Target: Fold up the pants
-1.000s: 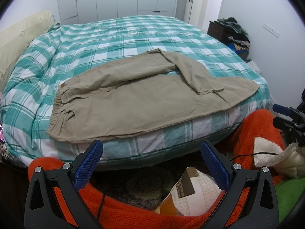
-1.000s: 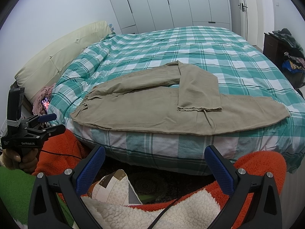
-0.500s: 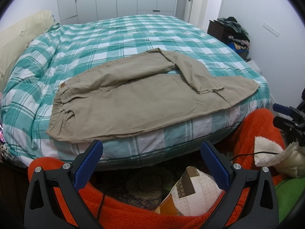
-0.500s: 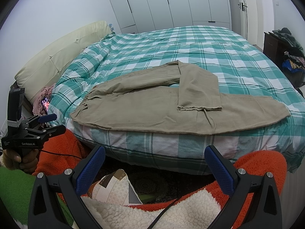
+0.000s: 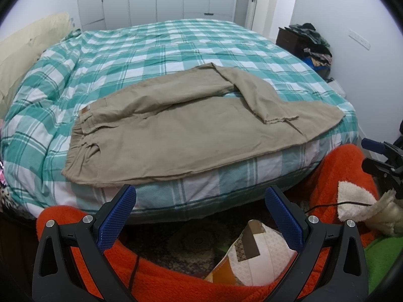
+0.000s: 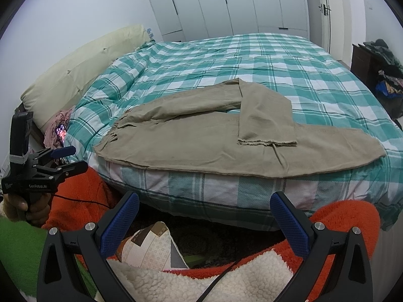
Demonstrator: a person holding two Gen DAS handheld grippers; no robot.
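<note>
Pants (image 5: pixel 191 136), khaki, lie flat along the near edge of the bed's green-and-white checked duvet (image 5: pixel 156 47), waistband (image 5: pixel 80 136) at the left. 1 leg runs straight to the right; the other is bent partway, its lower part and frayed hem (image 6: pixel 267 142) lying across the straight leg. Left gripper (image 5: pixel 200 216) hangs below the mattress edge over an orange blanket (image 5: pixel 163 284), blue pads wide apart, touching nothing. Right gripper (image 6: pixel 204 217) sits likewise, fingers spread and empty, above a patchwork cushion (image 6: pixel 151 249).
</note>
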